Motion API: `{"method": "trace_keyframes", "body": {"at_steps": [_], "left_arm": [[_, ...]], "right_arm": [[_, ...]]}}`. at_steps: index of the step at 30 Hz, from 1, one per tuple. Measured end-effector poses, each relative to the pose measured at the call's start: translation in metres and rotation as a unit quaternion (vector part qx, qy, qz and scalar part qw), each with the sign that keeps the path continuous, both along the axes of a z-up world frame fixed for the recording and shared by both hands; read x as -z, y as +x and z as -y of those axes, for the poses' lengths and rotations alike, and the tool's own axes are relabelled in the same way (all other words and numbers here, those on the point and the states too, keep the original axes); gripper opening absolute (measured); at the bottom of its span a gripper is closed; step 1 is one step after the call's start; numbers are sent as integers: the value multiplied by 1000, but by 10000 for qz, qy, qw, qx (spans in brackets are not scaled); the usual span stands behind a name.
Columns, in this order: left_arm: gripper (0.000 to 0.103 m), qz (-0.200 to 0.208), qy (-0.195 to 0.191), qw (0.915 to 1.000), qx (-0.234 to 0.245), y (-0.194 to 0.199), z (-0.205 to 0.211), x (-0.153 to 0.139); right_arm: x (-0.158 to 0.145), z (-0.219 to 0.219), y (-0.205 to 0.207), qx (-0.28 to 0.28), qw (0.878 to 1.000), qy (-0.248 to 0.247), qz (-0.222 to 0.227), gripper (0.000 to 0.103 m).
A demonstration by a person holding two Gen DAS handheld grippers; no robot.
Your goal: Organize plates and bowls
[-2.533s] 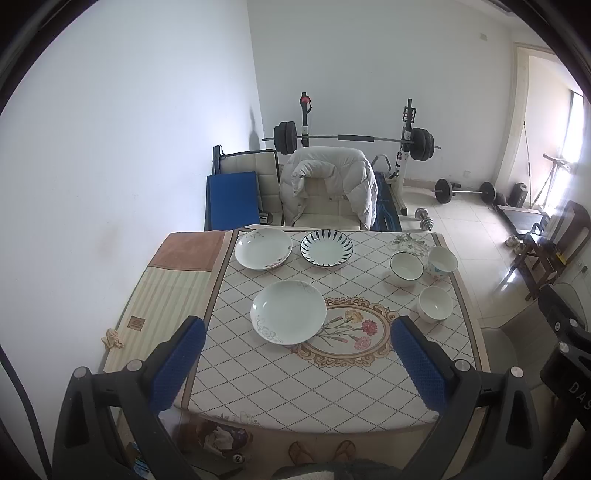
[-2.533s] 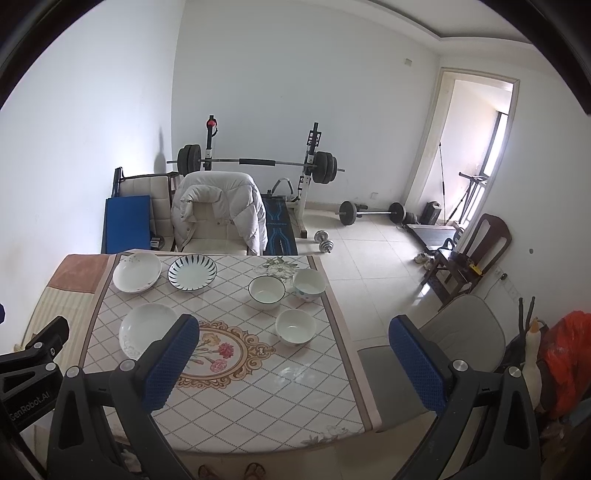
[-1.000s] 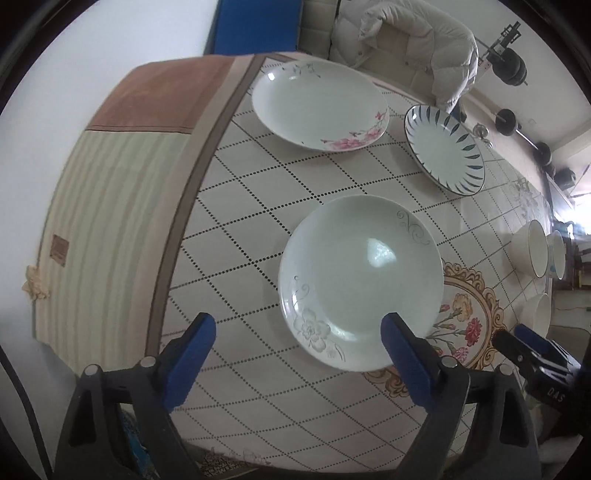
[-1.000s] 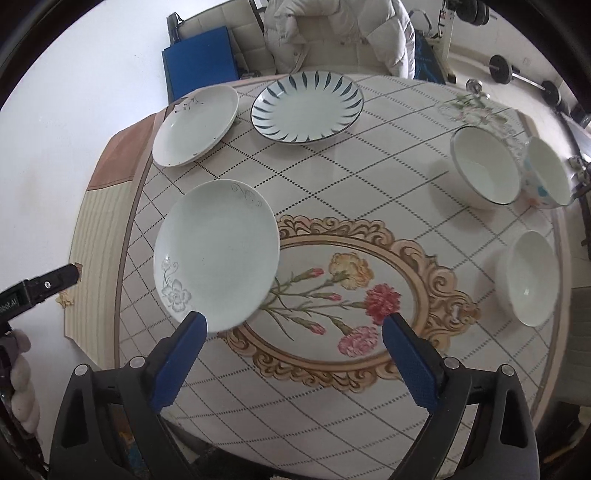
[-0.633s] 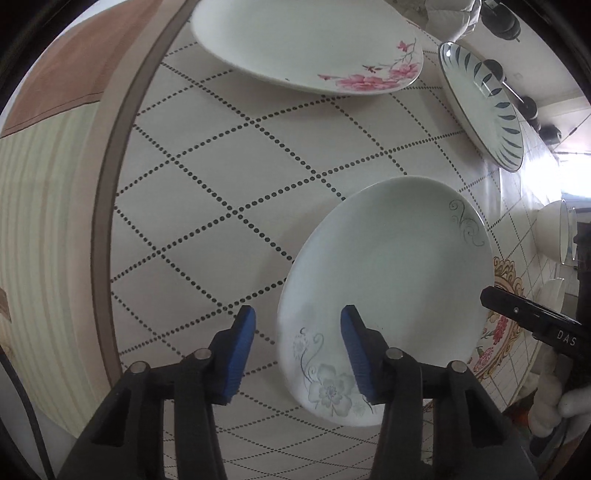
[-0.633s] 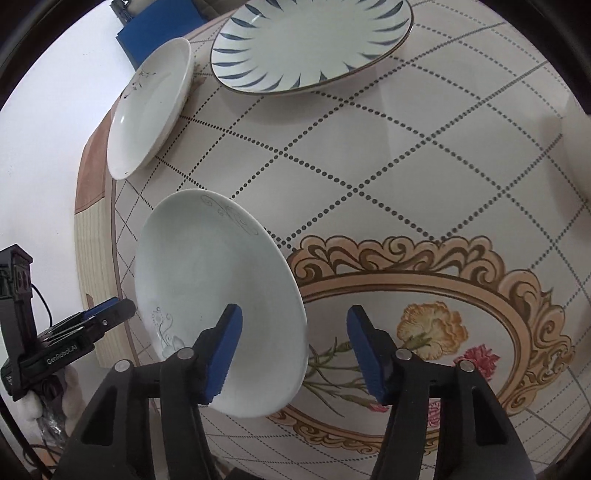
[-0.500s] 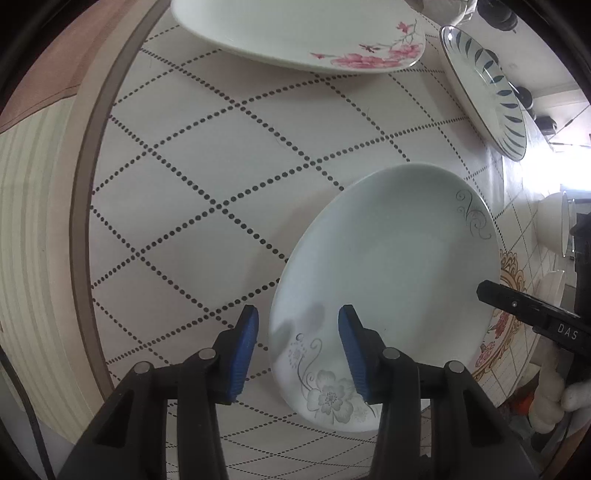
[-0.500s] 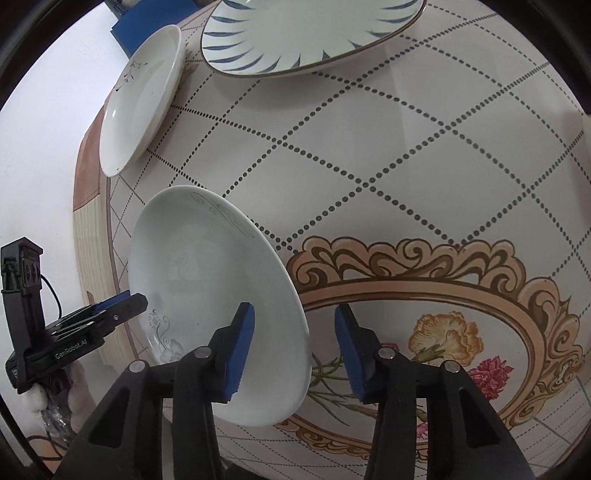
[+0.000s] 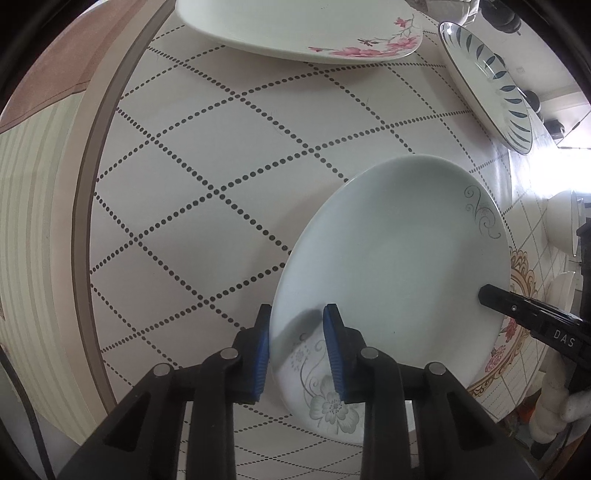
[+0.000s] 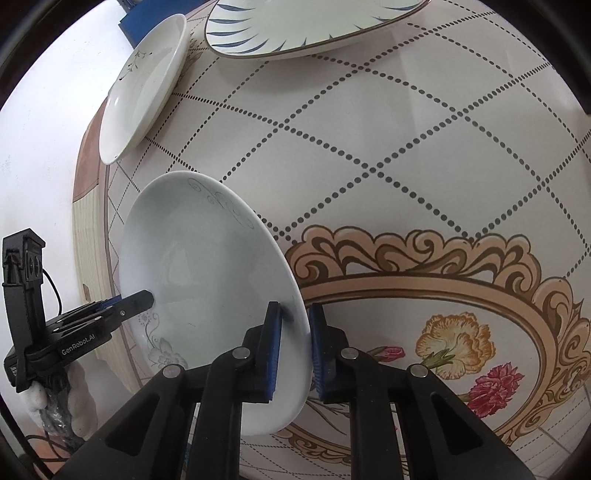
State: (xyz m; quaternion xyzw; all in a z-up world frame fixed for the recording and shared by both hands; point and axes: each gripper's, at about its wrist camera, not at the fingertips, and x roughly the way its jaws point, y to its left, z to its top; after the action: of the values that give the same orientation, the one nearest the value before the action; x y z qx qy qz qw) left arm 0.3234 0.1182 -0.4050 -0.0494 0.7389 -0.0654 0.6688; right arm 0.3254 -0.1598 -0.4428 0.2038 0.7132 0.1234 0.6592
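Note:
A pale plate with a grey flower print [image 9: 391,258] lies on the tablecloth; it also shows in the right wrist view [image 10: 207,273]. My left gripper [image 9: 297,347] has its blue pads closed on the plate's left rim. My right gripper [image 10: 295,343] has its pads closed on the opposite rim. Each gripper shows in the other's view, the right one [image 9: 532,325] and the left one [image 10: 92,328]. A white plate with pink blossoms [image 9: 295,29] and a blue-striped plate [image 9: 487,81] lie farther back.
The table has a diamond-dotted cloth [image 9: 207,177] with a floral medallion [image 10: 461,314]. White bowls [image 9: 565,221] stand at the right edge. The table's left edge with a striped runner [image 9: 33,221] is close to my left gripper.
Both grippers have dropped low to the table and moved in on the flower-print plate. Their jaws have narrowed from wide open to closed on its opposite rims.

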Motion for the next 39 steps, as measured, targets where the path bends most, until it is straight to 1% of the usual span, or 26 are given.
{"method": "trace_keyframes", "body": {"at_steps": [2, 5, 8, 13, 16, 18, 21, 23, 24, 26, 31, 33, 34, 35, 39], "left_arm": [[25, -3, -11, 10000, 30, -2, 6, -6], [25, 99, 10, 9999, 121, -6, 19, -18], [25, 145, -98, 9997, 159, -8, 38, -31], [25, 299, -170, 9986, 407, -10, 79, -46], [25, 342, -187, 9978, 530, -10, 106, -43], [25, 349, -206, 9973, 609, -8, 125, -44], [25, 346, -203, 9962, 772, -7, 145, -39], [25, 323, -169, 9954, 888, -6, 157, -39], [25, 315, -141, 9950, 934, -7, 162, -32], [25, 294, -93, 9947, 985, -9, 168, -30], [25, 173, 45, 9953, 957, -16, 185, -12], [25, 228, 79, 9951, 960, -18, 192, -16], [25, 218, 108, 9951, 957, -8, 197, -13], [25, 210, 121, 9953, 937, -7, 199, -13], [25, 158, 117, 9967, 785, -3, 201, -16]], "right_arm": [[0, 2, -2, 10, 10000, 37, -5, 17], [-2, 14, -9, 56, 10000, 64, 30, 16], [-10, 26, -16, 123, 9998, 120, 85, 16], [-24, 60, -27, 379, 9990, 127, 175, 16], [-28, 84, -31, 549, 9982, 54, 226, 16], [-24, 99, -32, 738, 9972, 21, 148, 16], [-20, 134, -36, 929, 9955, -111, 163, 16], [-17, 149, -38, 1049, 9942, -175, 131, 16], [-15, 156, -39, 1093, 9937, -205, 117, 16], [-12, 168, -42, 1148, 9930, -261, 102, 16], [-8, 181, -45, 1122, 9932, -266, 135, 16], [-5, 180, -46, 1097, 9936, -259, 114, 17], [-4, 176, -47, 1096, 9936, -259, 97, 17], [-3, 176, -48, 1096, 9936, -255, 96, 17], [-1, 170, -45, 1027, 9944, -241, 90, 17]]}}
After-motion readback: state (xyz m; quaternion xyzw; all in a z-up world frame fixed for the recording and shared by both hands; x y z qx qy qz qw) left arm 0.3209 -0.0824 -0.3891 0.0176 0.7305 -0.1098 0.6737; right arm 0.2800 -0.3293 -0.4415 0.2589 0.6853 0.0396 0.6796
